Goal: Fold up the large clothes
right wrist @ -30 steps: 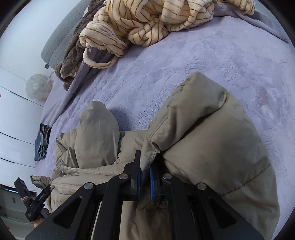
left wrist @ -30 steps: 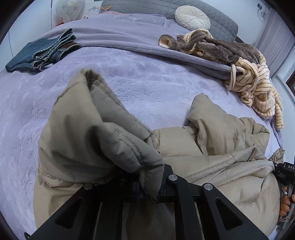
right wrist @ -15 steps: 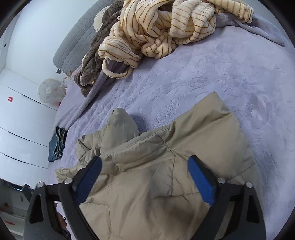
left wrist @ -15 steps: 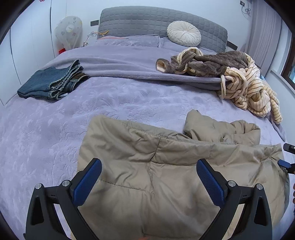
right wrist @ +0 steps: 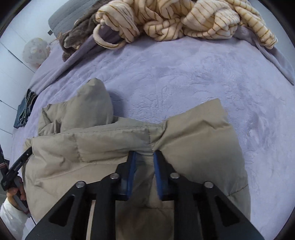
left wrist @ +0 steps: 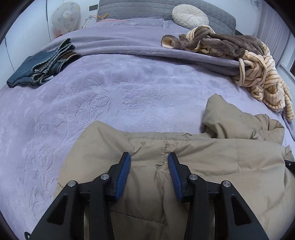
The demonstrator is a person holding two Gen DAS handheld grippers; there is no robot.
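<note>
- Your left gripper (left wrist: 149, 167), black with blue rubber pads, sits at 6 o'clock in its own view with the jaws partly apart, straddling a raised seam of the beige padded jacket (left wrist: 202, 157). Whether the pads touch the fabric cannot be told.
- Your right gripper (right wrist: 144, 163) has its jaws narrowed around a pinched ridge of the same jacket (right wrist: 103, 145), the fabric bunching between the blue pads.
- The jacket lies on the lilac plush bedspread (left wrist: 119, 92), filling the near part of both views from 4 to 8 o'clock.
- Farther off, at 10 o'clock in the left view, lie folded blue jeans (left wrist: 42, 64).
- At 1 to 2 o'clock lies a crumpled cream and brown striped fleece robe (left wrist: 258, 73).
- At the far end, a round cream cushion (left wrist: 189, 16) rests against the grey quilted headboard (left wrist: 147, 7).
</note>
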